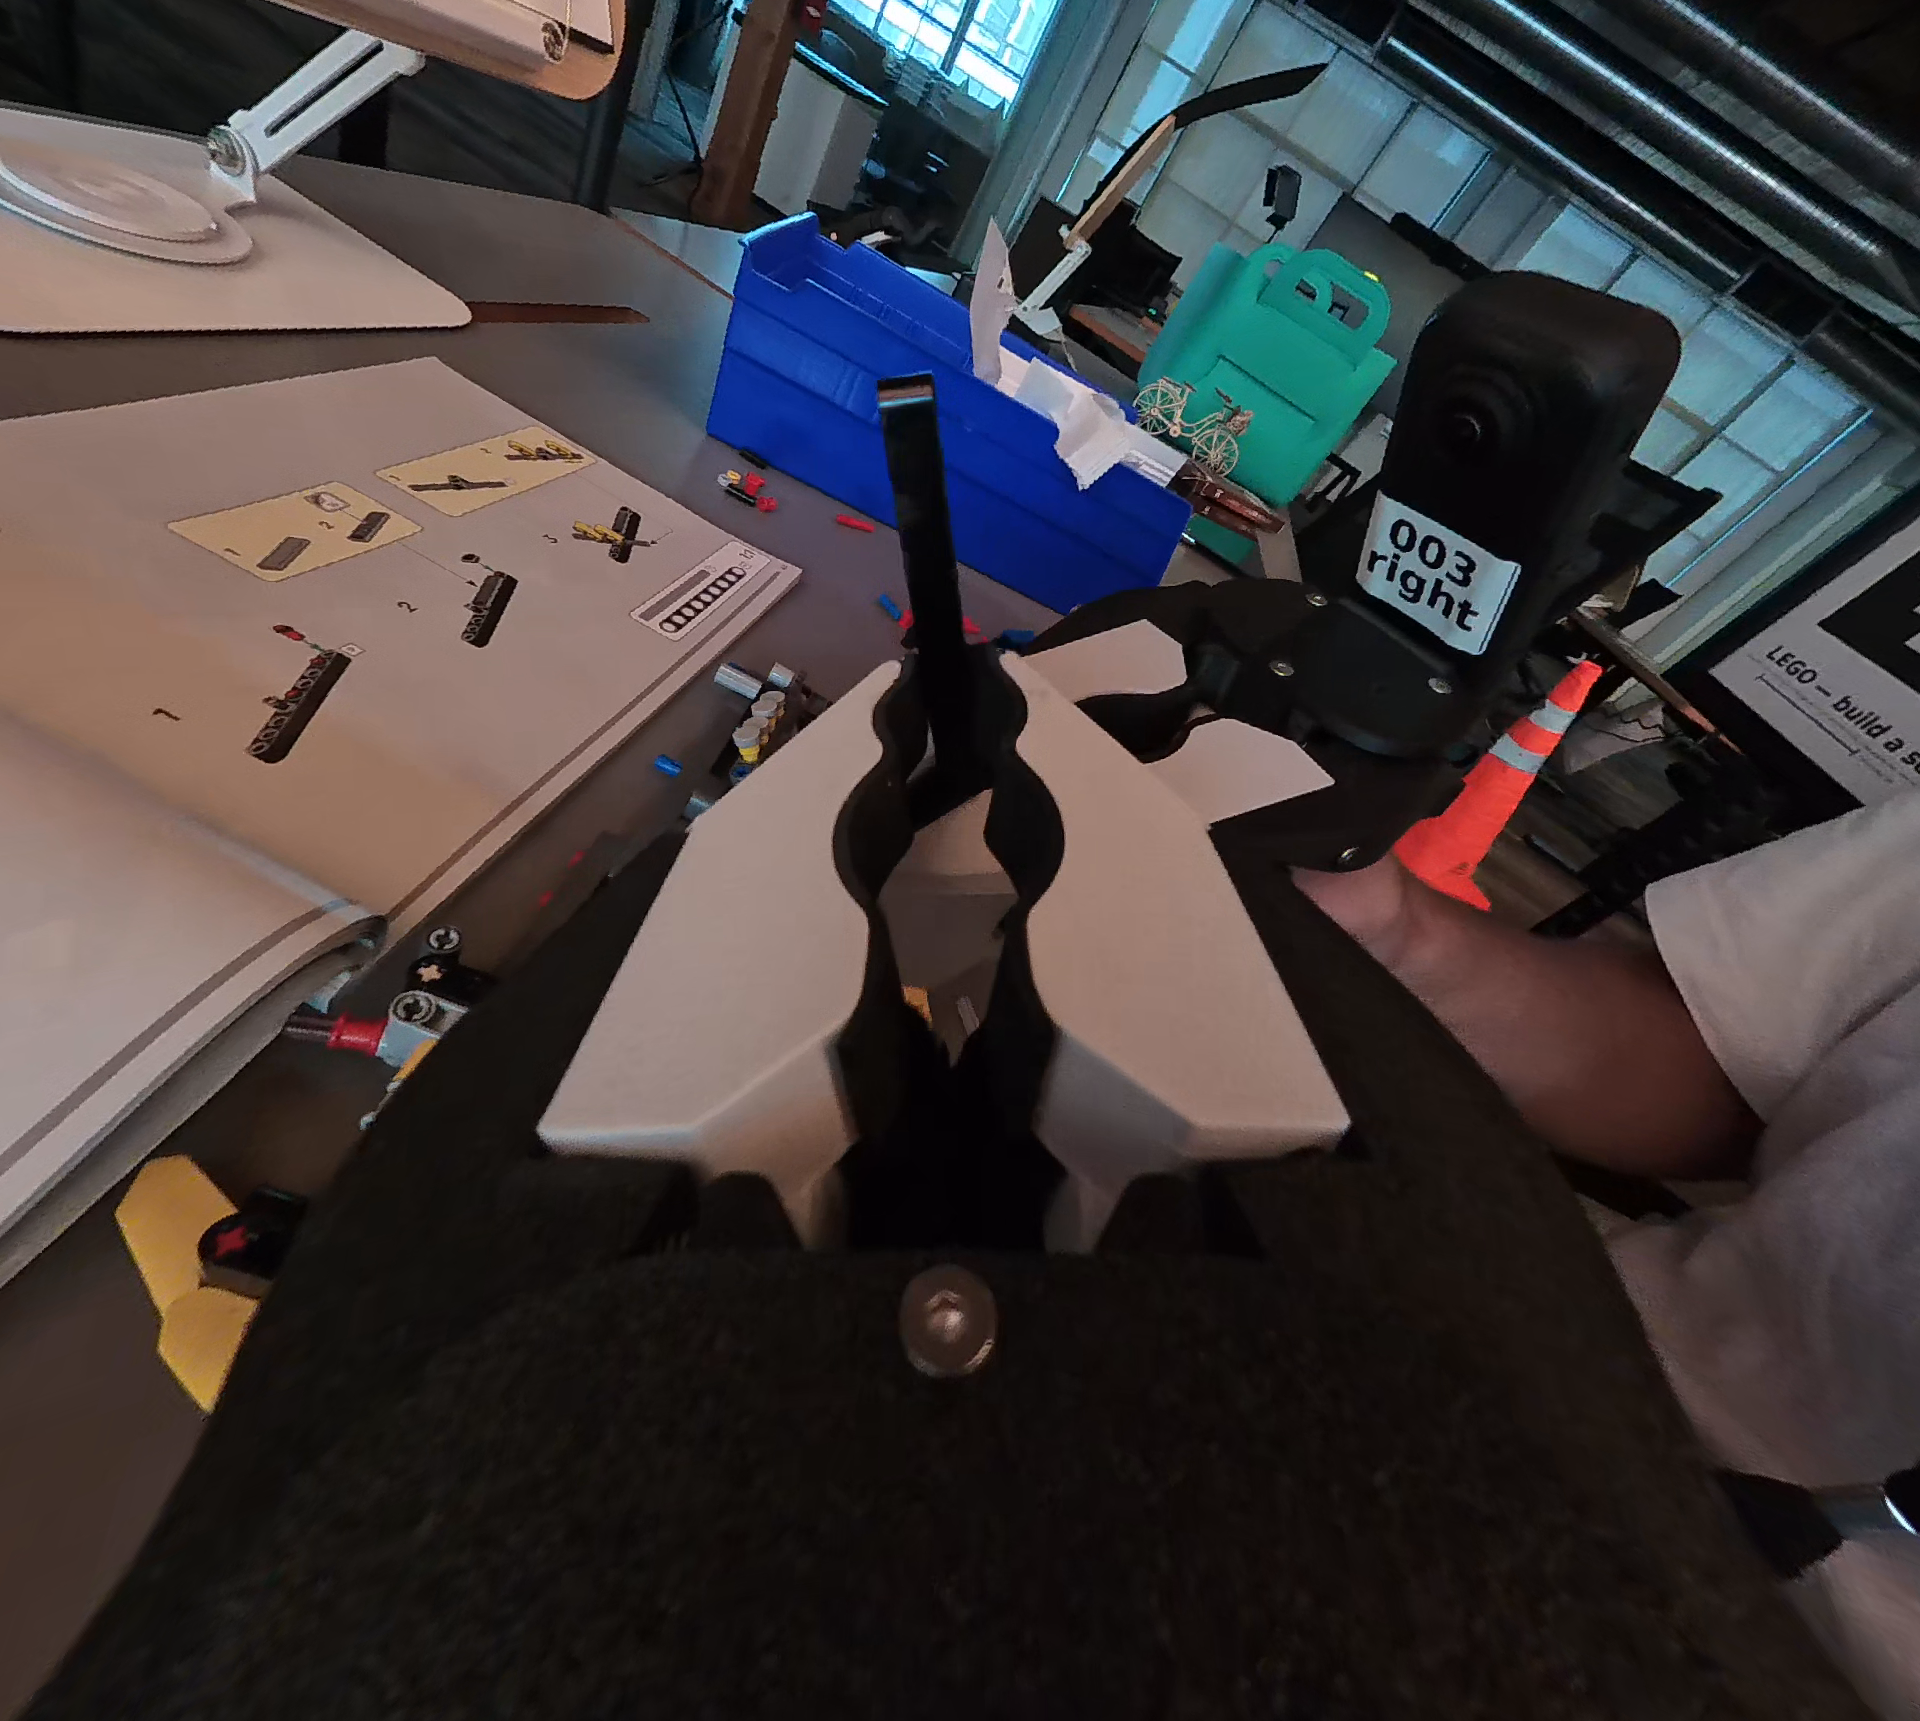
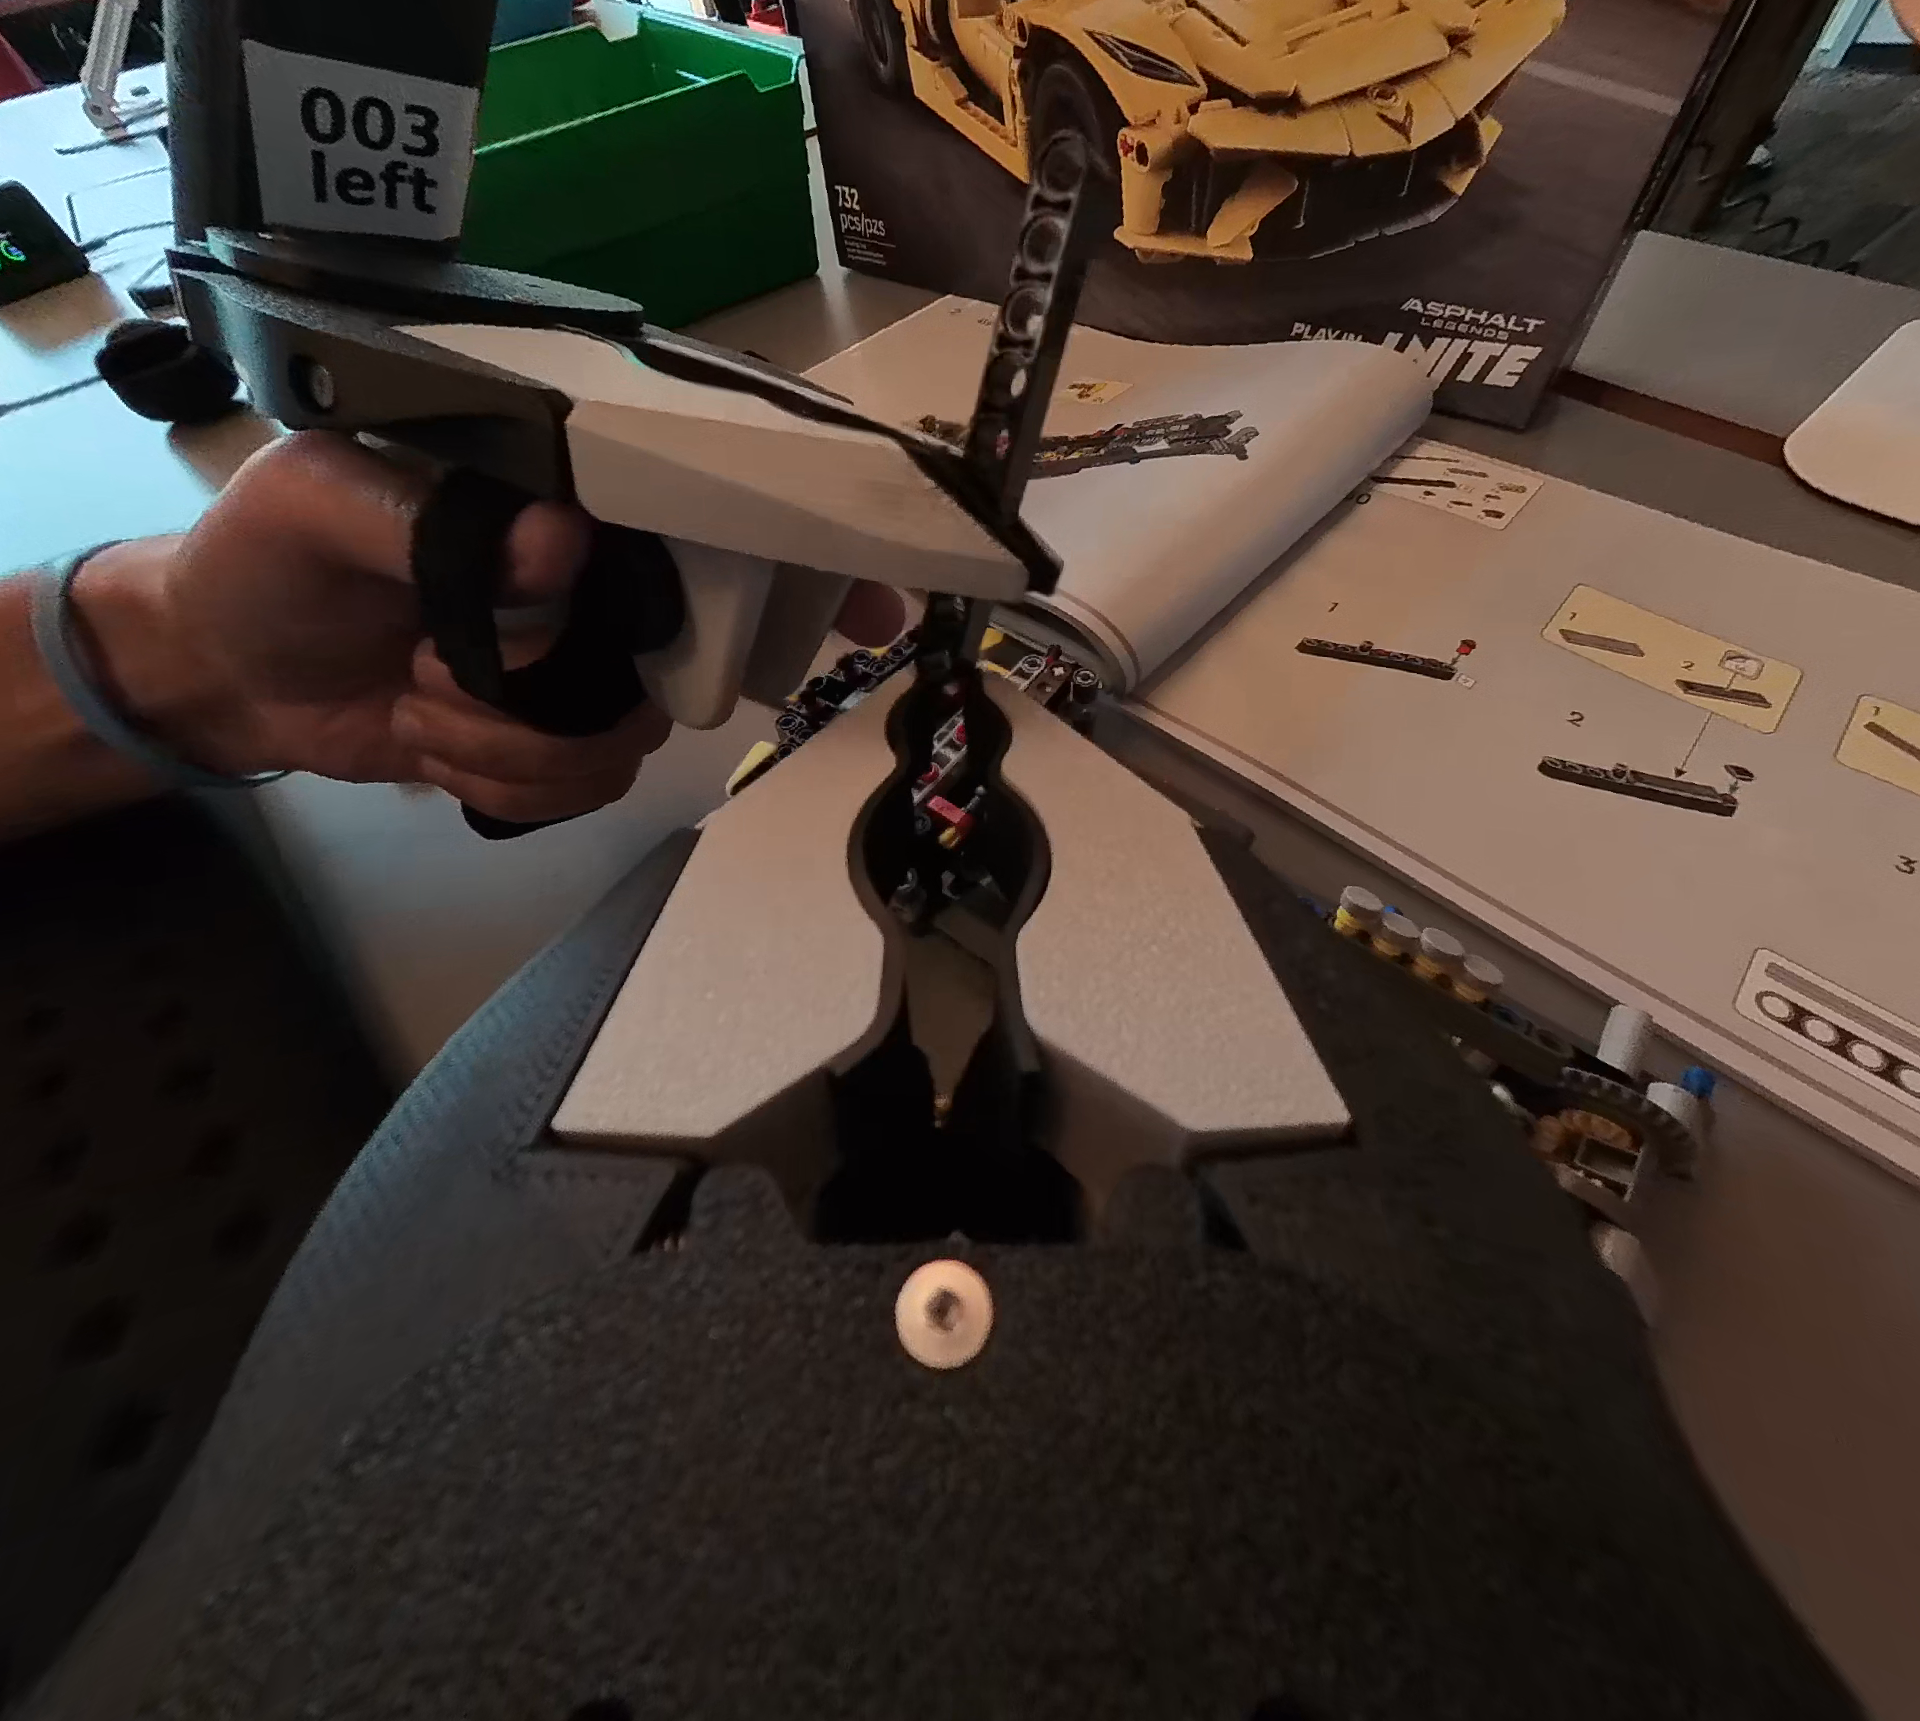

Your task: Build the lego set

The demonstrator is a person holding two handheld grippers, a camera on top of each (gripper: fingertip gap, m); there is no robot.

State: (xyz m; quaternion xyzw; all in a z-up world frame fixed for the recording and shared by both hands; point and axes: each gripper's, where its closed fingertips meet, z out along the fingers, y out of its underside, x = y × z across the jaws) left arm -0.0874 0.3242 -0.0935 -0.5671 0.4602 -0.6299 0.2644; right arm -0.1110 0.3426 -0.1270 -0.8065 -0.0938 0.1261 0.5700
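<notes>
I have the left gripper clamped on a long black beam that rises up the middle of the frame, its holes plain in the right wrist view. My right gripper sits nearly closed just under the beam's lower end; whether it grips anything I cannot tell. Both grippers carry white printed stickers. The instruction booklet lies open at left, a blue bin behind it. The set's box, picturing a yellow car with printed lettering, stands upper right.

Grey-fingered black tool, white sleeve
</notes>
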